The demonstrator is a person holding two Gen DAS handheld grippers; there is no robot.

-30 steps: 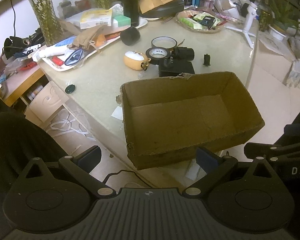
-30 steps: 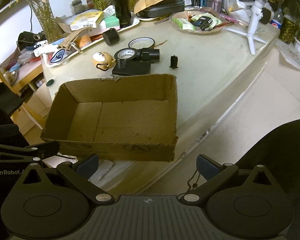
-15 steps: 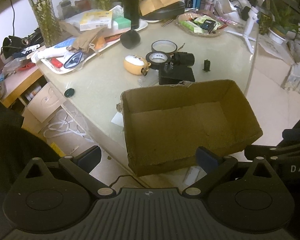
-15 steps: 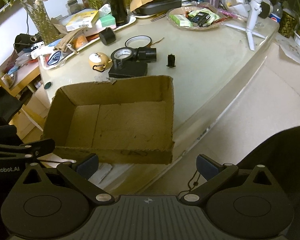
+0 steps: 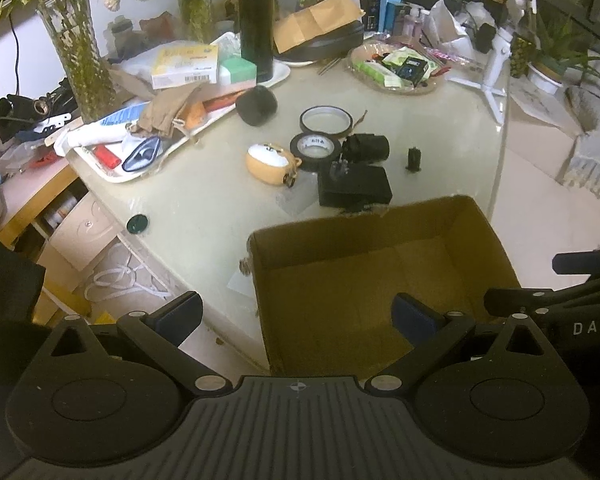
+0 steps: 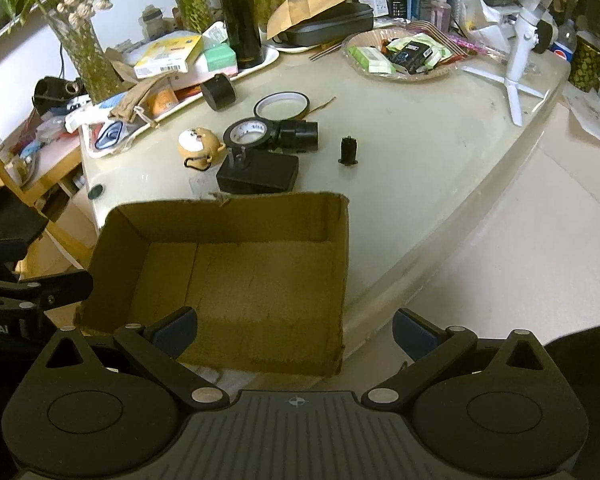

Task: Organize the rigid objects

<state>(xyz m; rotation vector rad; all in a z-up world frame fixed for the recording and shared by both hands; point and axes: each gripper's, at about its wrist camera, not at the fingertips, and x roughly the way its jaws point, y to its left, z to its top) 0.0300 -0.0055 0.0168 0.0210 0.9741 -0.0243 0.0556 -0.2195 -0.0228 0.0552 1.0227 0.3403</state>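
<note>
An empty open cardboard box (image 5: 364, 280) (image 6: 236, 280) sits at the near edge of the pale table (image 5: 204, 200). Beyond it lie a black power adapter (image 5: 354, 190) (image 6: 258, 176), a black cylinder (image 5: 366, 148) (image 6: 296, 135), two tape rolls (image 5: 315, 148) (image 6: 246, 134), a small black plug (image 5: 414, 159) (image 6: 348, 151) and a tan bear-shaped case (image 5: 270, 159) (image 6: 198, 144). My left gripper (image 5: 298, 316) is open and empty over the box's near left corner. My right gripper (image 6: 296, 330) is open and empty over the box's near right wall.
A white tray (image 5: 112, 174) of clutter and a black flask (image 5: 256, 20) stand at the back left. A dish of packets (image 6: 400, 56) and a white tripod (image 6: 520, 60) stand at the back right. A black round pouch (image 5: 257, 106) lies by the tray. The floor lies right of the table edge.
Both grippers have moved forward and closer to the table, so the box and objects sit lower and nearer in both views. Nothing on the table has moved.
</note>
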